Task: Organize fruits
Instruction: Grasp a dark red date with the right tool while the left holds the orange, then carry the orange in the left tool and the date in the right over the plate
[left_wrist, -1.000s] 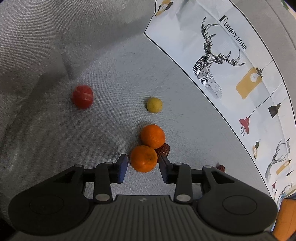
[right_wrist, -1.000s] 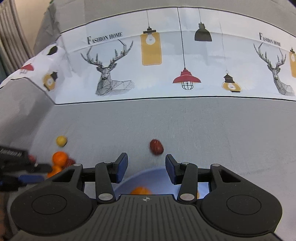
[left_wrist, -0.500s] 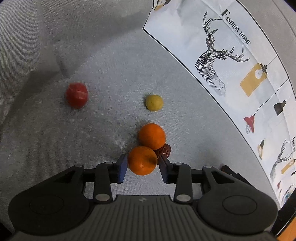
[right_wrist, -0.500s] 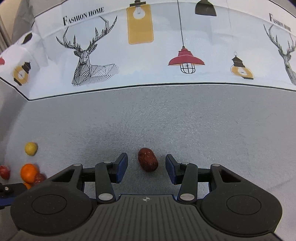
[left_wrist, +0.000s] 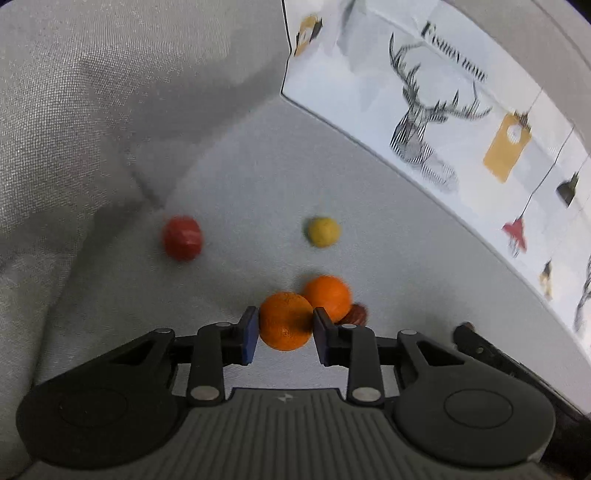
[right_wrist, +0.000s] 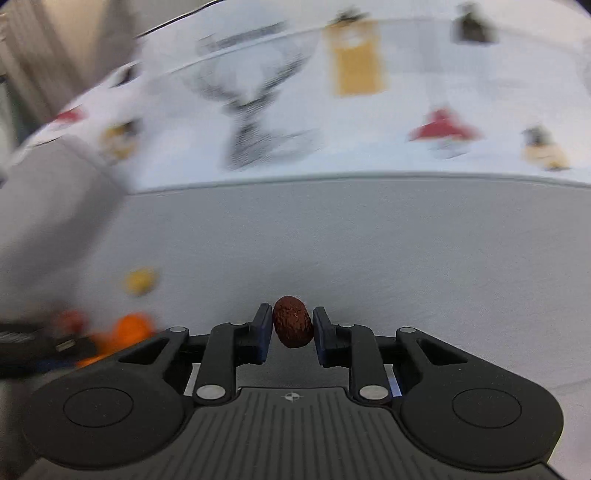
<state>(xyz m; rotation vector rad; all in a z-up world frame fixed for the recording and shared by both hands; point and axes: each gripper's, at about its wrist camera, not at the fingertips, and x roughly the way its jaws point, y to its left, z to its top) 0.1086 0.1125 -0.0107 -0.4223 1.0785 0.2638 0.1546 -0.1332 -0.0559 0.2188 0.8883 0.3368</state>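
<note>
In the left wrist view an orange (left_wrist: 284, 319) sits between the fingers of my left gripper (left_wrist: 285, 329). The jaws are closing and both pads touch its sides. A second orange (left_wrist: 328, 295) and a dark red date (left_wrist: 357, 314) lie right behind it on the grey cloth. A yellow fruit (left_wrist: 324, 231) and a red fruit (left_wrist: 183, 238) lie farther off. In the blurred right wrist view my right gripper (right_wrist: 290, 329) is closing on another wrinkled red date (right_wrist: 293, 326), with the pads against it.
A white cloth printed with deer and lamps (left_wrist: 443, 110) (right_wrist: 332, 110) borders the grey cloth (left_wrist: 258, 166) on the far side. Folds of grey cloth rise at the left. The right wrist view shows the yellow fruit (right_wrist: 139, 280) and an orange (right_wrist: 133, 328) at lower left.
The left jaws have narrowed onto the orange. The right gripper moved forward and down to the date, then its jaws closed on it; the blue dish under it is out of view.
</note>
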